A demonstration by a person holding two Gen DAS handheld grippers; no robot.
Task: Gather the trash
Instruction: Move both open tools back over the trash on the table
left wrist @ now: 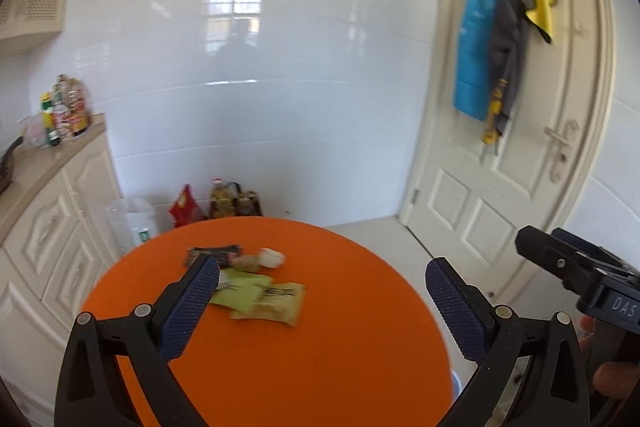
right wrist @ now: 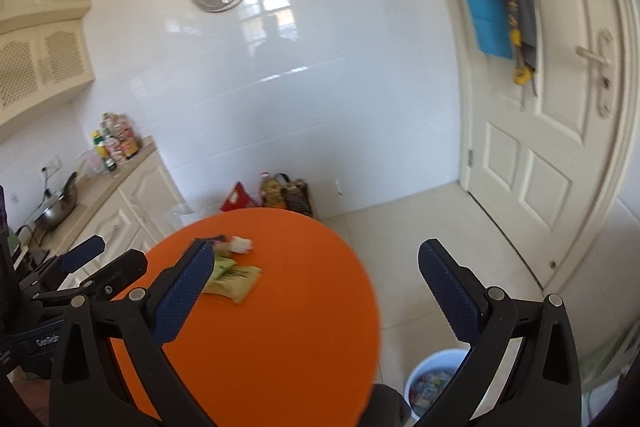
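Several pieces of trash lie on a round orange table [left wrist: 320,347]: a tan packet [left wrist: 272,305], a light green wrapper [left wrist: 240,289], a dark wrapper [left wrist: 216,251] and a crumpled white scrap [left wrist: 272,258]. My left gripper [left wrist: 320,301] is open and empty, held above the table's near side. My right gripper [right wrist: 314,285] is open and empty over the table's right edge [right wrist: 280,347]. The tan packet [right wrist: 236,283] and white scrap [right wrist: 241,245] show in the right wrist view too. A white bin [right wrist: 434,383] with trash in it stands on the floor, right of the table.
A cream cabinet with a countertop [left wrist: 52,163] runs along the left, with bottles [left wrist: 66,111] and a pan [right wrist: 60,207]. Bags and bottles [left wrist: 224,203] stand on the floor by the white wall. A white door [left wrist: 520,147] with hanging cloths is at the right.
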